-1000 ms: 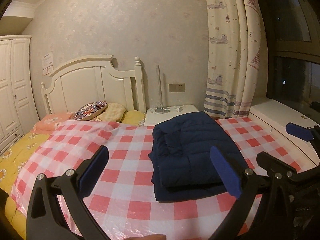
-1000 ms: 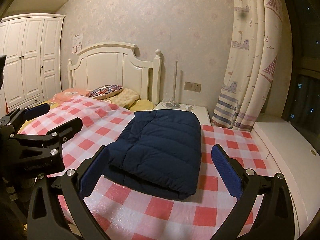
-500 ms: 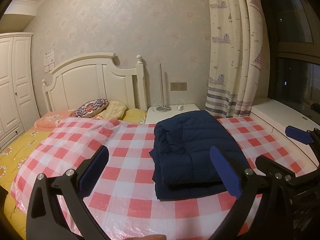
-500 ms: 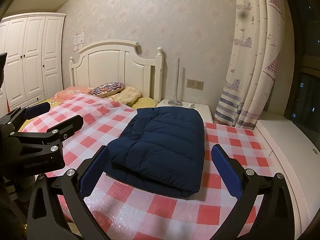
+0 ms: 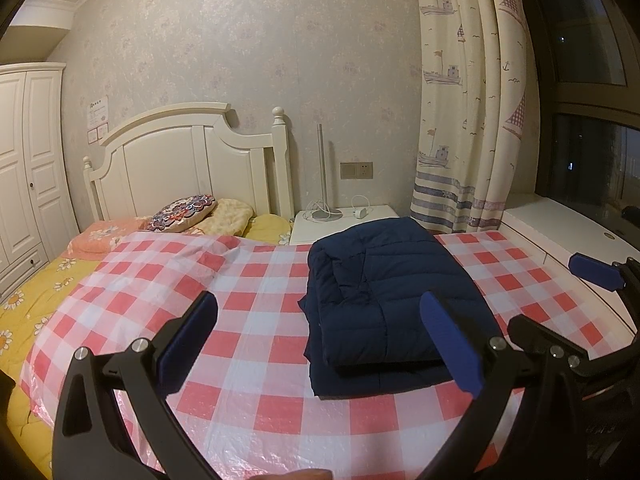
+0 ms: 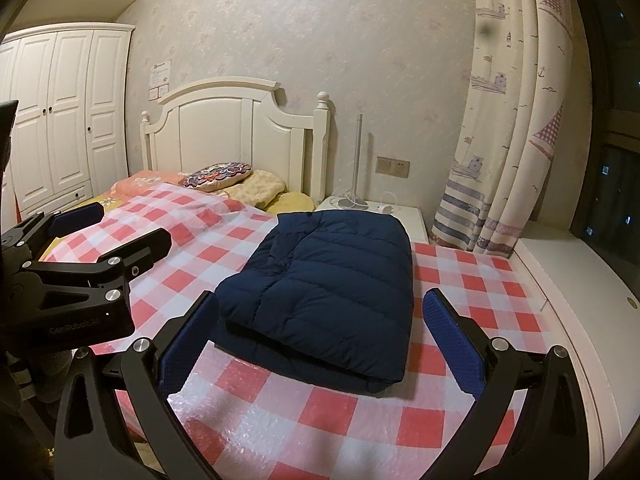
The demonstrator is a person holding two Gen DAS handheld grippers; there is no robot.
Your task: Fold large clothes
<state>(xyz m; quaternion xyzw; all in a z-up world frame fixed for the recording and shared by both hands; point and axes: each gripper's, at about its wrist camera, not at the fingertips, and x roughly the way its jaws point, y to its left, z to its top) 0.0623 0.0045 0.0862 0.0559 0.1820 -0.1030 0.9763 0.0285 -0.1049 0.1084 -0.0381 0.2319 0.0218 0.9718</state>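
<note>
Both tools hover at the foot of the bed with nothing between their blue pads: the left tool [image 5: 324, 338] has its fingers spread wide in the lower half of its own view, and the right tool [image 6: 320, 334] is spread just as wide. The right tool also shows at the right edge of the left view, and the left tool at the left edge of the right view.

Neither touches the navy puffer jacket [image 6: 328, 272], which lies folded into a neat rectangle, centre-right in both views, flat on the red-and-white checked plastic cover [image 5: 256, 304] spread over the bed.

Up the frame, yellow floral bedding [image 5: 24, 300] peeks out at the left, with a patterned cushion [image 5: 184, 212] and pillows against the white headboard [image 5: 188, 168]. Beside it stands a white nightstand [image 5: 348, 220] carrying a slim lamp [image 5: 322, 172] and a cable. A white wardrobe [image 6: 60, 120] fills the upper left, a sailboat-print curtain [image 6: 508, 120] hangs at the right by a dark window [image 5: 592, 160], and pale floral wallpaper [image 5: 260, 48] covers the back.
</note>
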